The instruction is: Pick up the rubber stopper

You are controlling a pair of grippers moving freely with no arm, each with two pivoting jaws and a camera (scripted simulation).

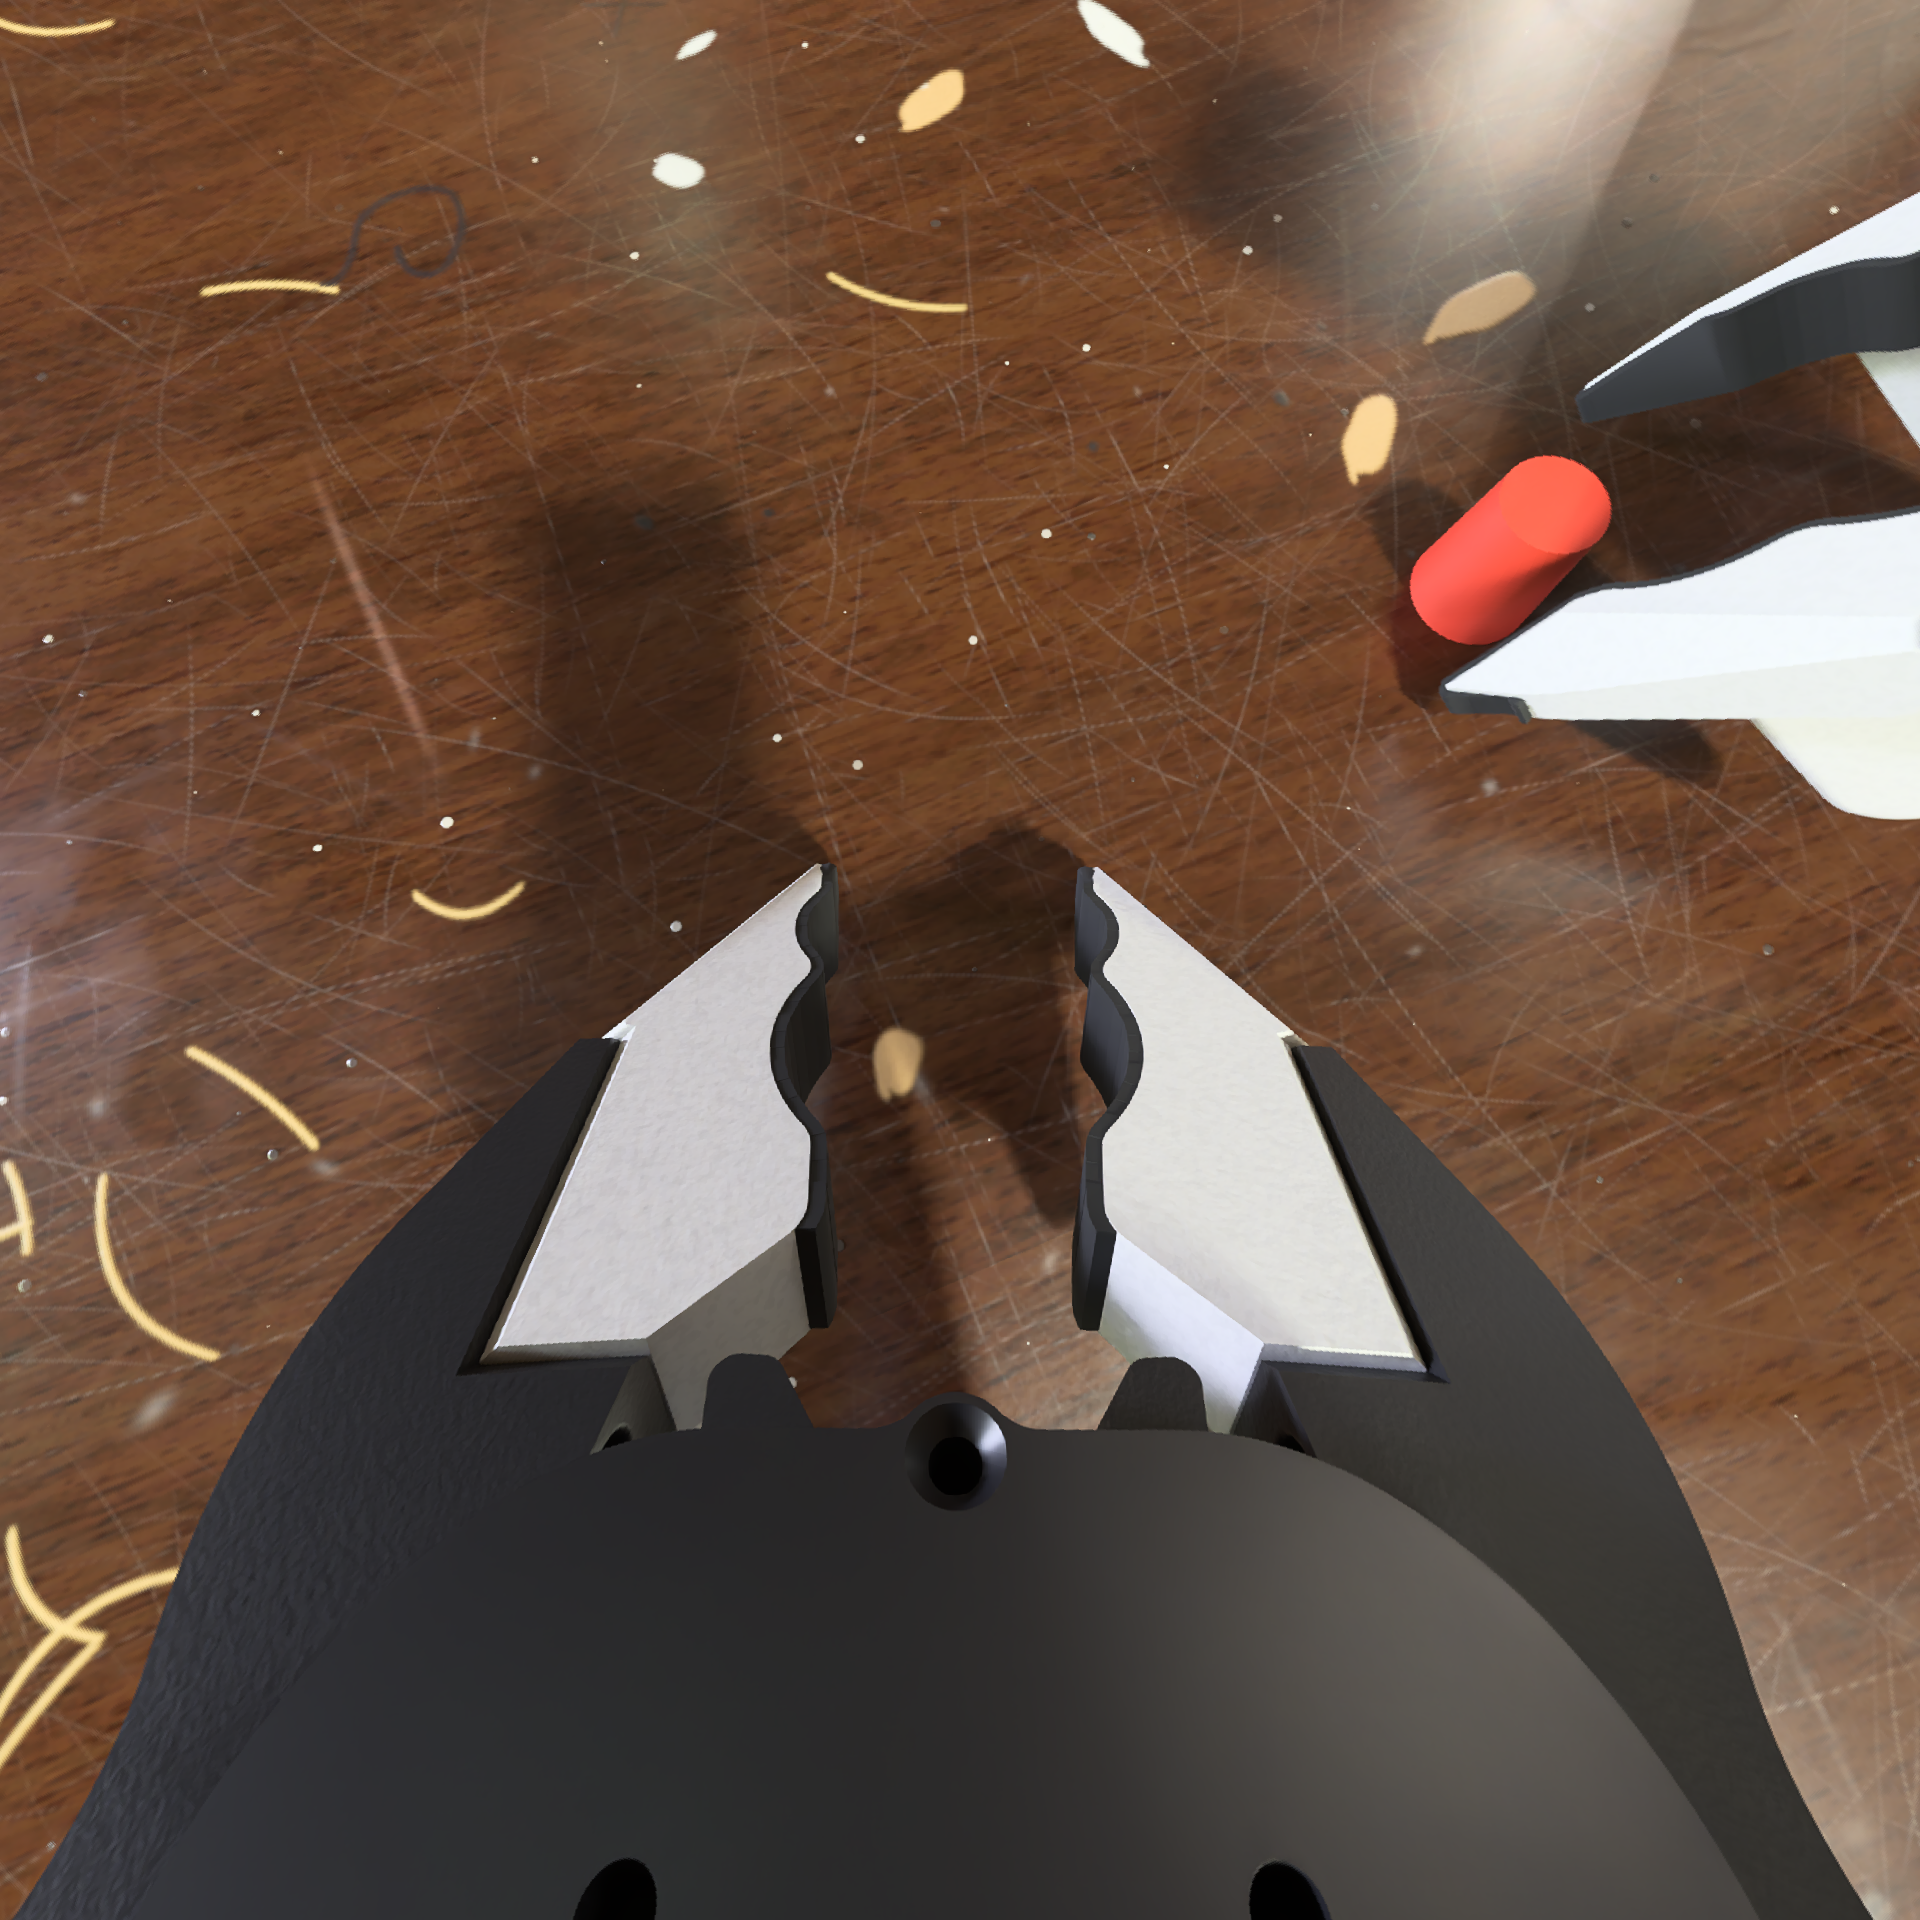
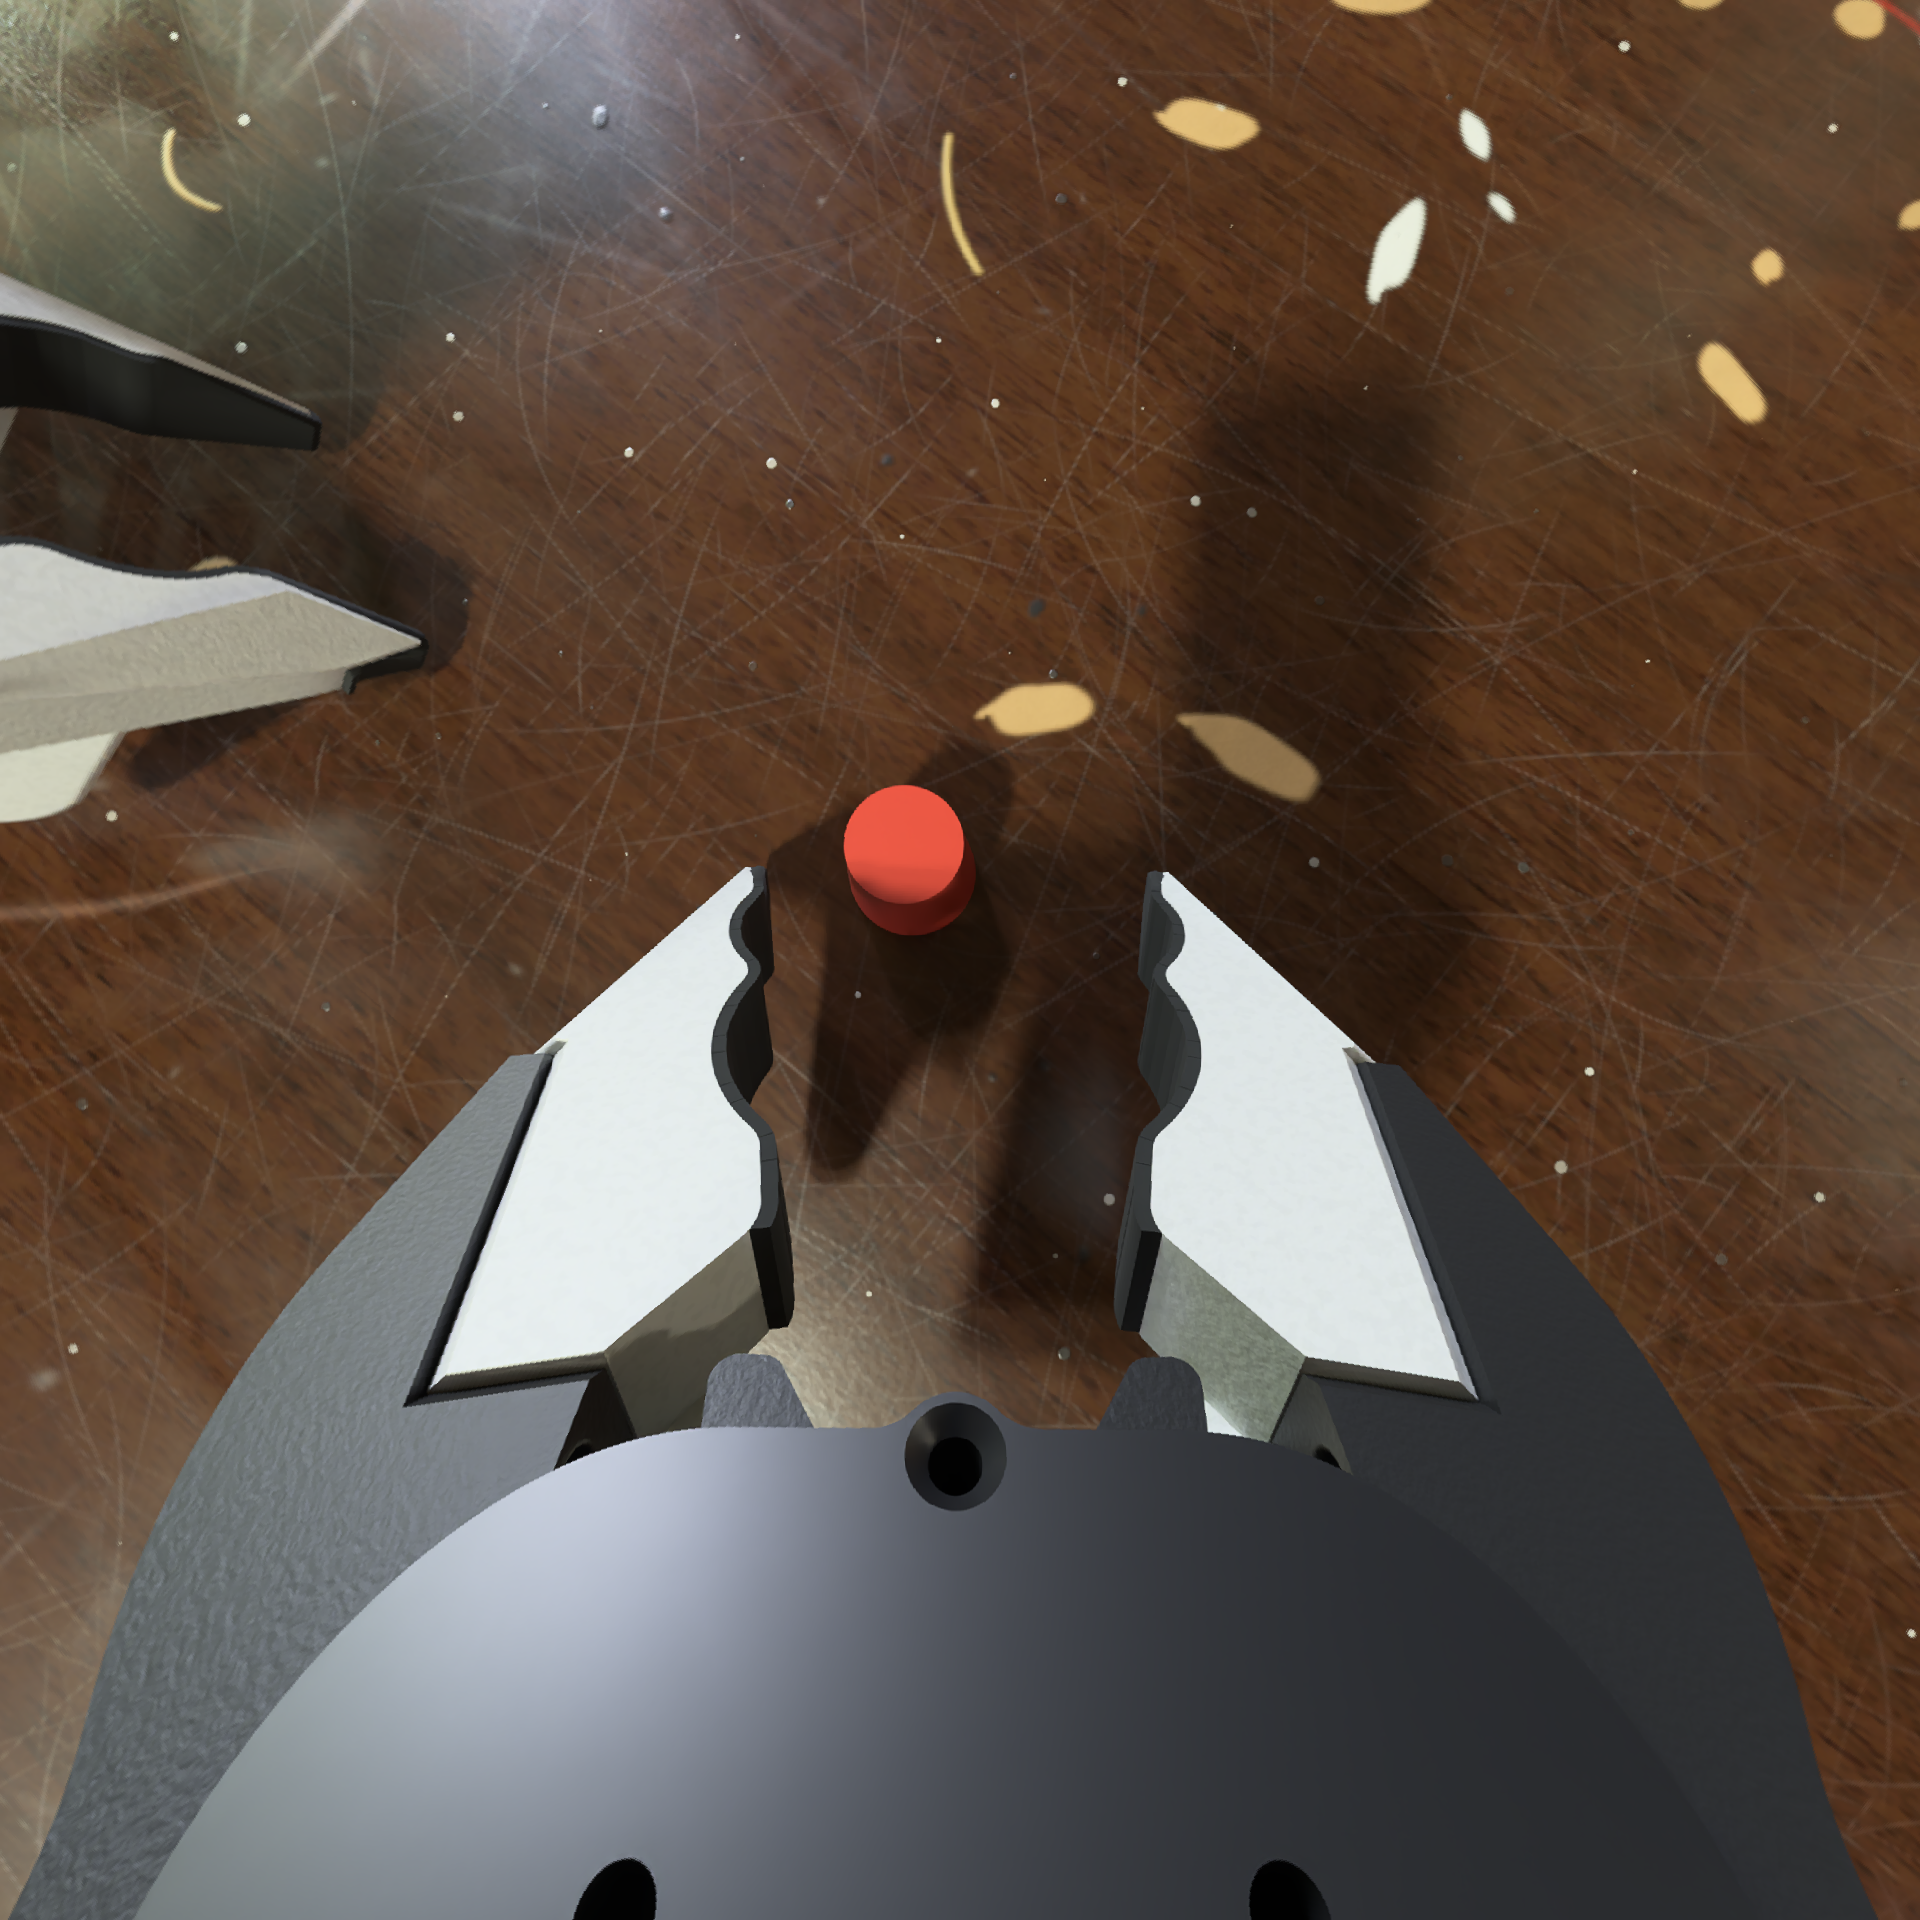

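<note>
My right claw (image 2: 954, 873) is spread wide, nothing between the fingers. The rubber stopper (image 2: 906, 858), red, stands upright on the table (image 2: 623, 582) just past my fingertips, inside the gap line but nearer my left finger (image 2: 665, 1081) than the right one; not touching either. Bare wood on both sides of the stopper. Just beyond it lie two tan chips (image 2: 1036, 709), close but apart from it. Farther out: more chips and thin yellow curls, scattered, well apart.

My left claw (image 1: 954, 871) is also spread, holding nothing; only a small tan chip (image 1: 896, 1062) on the table shows in its gap. Ahead of it the wood is open, just specks and curls. From this view the stopper (image 1: 1507, 551) sits off to the far right, between the other claw's two tips (image 1: 1512, 551), the nearer tip overlapping its base edge. No table edge shows in either view.
</note>
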